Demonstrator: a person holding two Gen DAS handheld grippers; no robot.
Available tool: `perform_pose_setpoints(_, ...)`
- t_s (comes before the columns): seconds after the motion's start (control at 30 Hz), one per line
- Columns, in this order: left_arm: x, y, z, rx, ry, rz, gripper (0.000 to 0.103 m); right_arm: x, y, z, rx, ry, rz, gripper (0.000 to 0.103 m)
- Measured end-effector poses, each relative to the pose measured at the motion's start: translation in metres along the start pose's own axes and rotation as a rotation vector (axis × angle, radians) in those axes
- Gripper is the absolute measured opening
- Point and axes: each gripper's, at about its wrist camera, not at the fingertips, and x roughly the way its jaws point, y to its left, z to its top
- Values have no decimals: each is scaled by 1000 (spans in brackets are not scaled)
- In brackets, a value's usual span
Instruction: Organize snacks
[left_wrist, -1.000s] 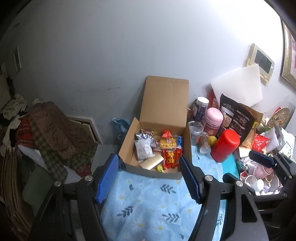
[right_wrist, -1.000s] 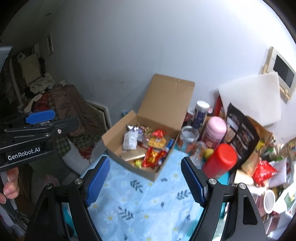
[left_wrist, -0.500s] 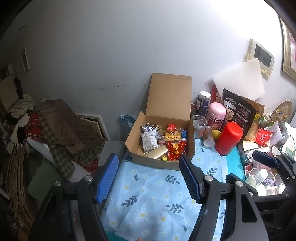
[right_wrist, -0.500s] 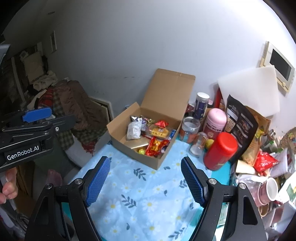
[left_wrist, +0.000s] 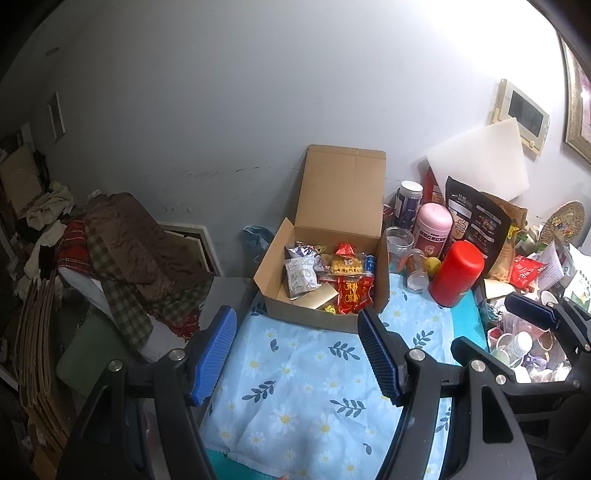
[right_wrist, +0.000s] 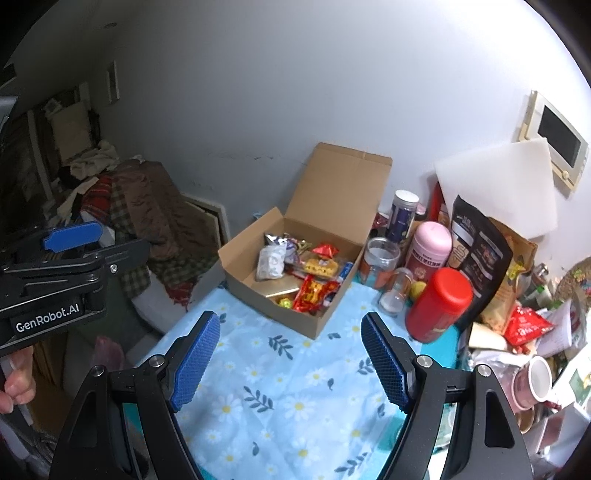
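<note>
While both tongs hang empty over the flowered cloth, risks line up across the frame. Lower left, the left tongs (left_wrist: 297, 354) gape wide, holding nothing. Centre frame sits the cardboard box (left_wrist: 325, 317) on the desk, snacks (left_wrist: 328, 275) heaped loosely inside; a careless dip could crush a packet or shove the light box toward the desk edge. Lower centre of their own view, the right tongs (right_wrist: 290, 356) gape too. Right of the box, the red bottle (right_wrist: 439, 304) leans; a brush there likely topples the glass jars (right_wrist: 380, 258).

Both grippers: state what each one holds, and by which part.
Nothing. The left gripper and right gripper stand open and empty above the floral cloth.
</note>
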Motion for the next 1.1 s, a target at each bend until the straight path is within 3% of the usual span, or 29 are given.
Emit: perform_pose_setpoints(1.1,-11,0,-8,9,0,3,68,-12,2,-5,31,-15,-9,80)
